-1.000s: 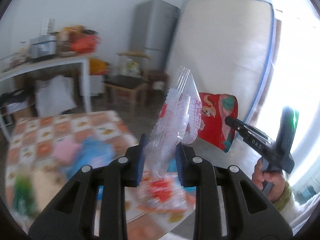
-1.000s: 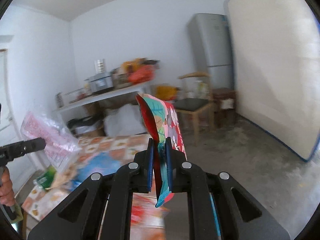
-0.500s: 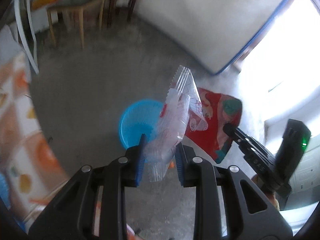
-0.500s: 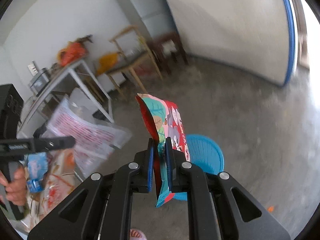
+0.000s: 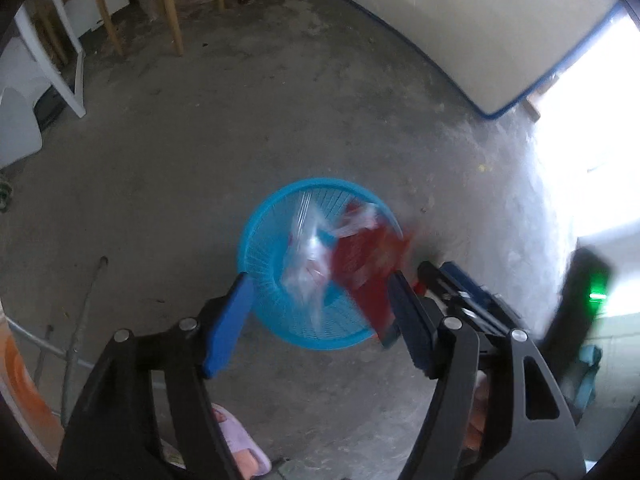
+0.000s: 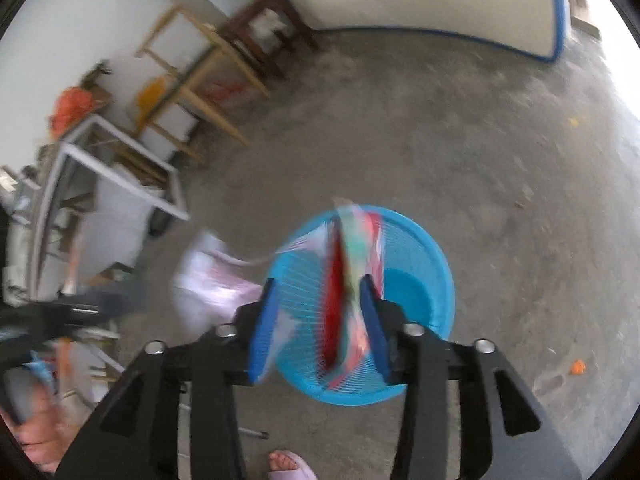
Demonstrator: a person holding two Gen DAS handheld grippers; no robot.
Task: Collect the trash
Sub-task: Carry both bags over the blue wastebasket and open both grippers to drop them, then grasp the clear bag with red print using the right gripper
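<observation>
While both grippers hang over the blue basket (image 5: 256, 264) on the concrete floor (image 5: 168, 168), the drop is under way. The left gripper (image 5: 320, 322) has just been opening its jaws, and they now stand wide apart; the clear plastic bag (image 5: 308, 264) has left the pads and is falling, blurred, inside the basket's rim, its long axis roughly upright with the loose end toward the basket floor. The right gripper (image 6: 318, 324) has also just been opening; the red snack packet (image 6: 344, 280) sits between its jaws, edge-on and running lengthwise away from the camera toward the basket's far rim, but the blur hides whether a pad touches it. I judge these two pieces nearly binned. An orange scrap (image 6: 577, 367) lies on the floor beside the basket, perhaps left to gather.
</observation>
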